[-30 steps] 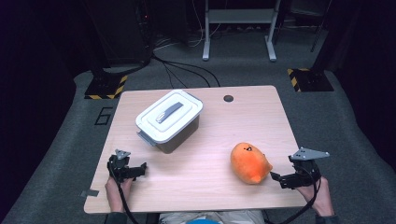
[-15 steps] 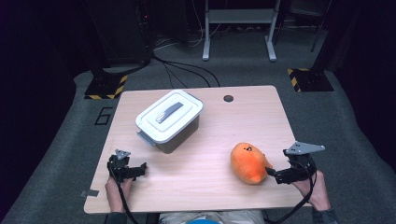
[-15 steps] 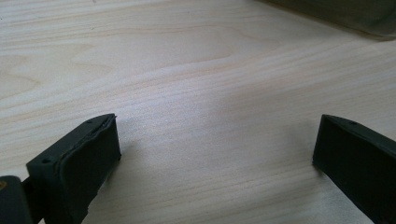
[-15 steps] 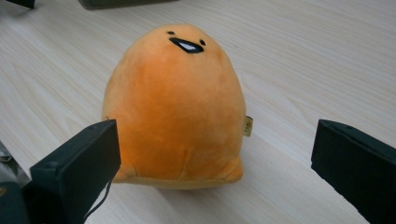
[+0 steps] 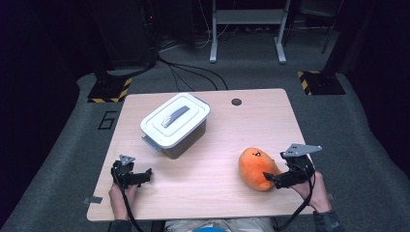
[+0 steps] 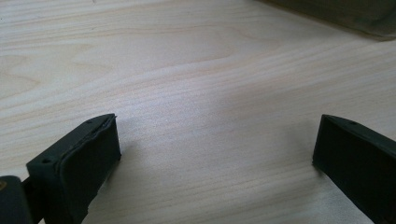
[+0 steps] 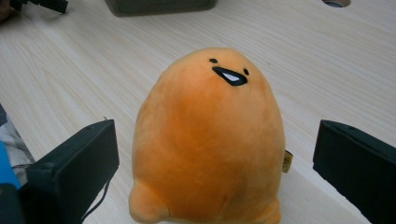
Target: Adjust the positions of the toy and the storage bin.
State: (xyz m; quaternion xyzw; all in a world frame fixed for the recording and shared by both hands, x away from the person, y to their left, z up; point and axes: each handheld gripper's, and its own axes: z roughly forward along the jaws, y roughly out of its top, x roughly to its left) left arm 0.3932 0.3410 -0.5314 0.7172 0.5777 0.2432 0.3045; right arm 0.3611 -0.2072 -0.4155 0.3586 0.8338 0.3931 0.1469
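Observation:
An orange egg-shaped plush with a small black face lies on the wooden table at the front right. My right gripper is at its right side, open. In the right gripper view the plush sits between the two spread jaws of my right gripper, which do not press on it. A grey box with a white lid and grey handle stands left of centre. My left gripper rests low at the front left, open over bare wood.
A round cable hole sits near the table's far edge. The box's lower edge shows ahead of the left gripper. Dark floor with cables and yellow-black stand feet surrounds the table.
My right gripper has moved left, up to the plush, so its jaws now flank it. The left gripper and the box have stayed put.

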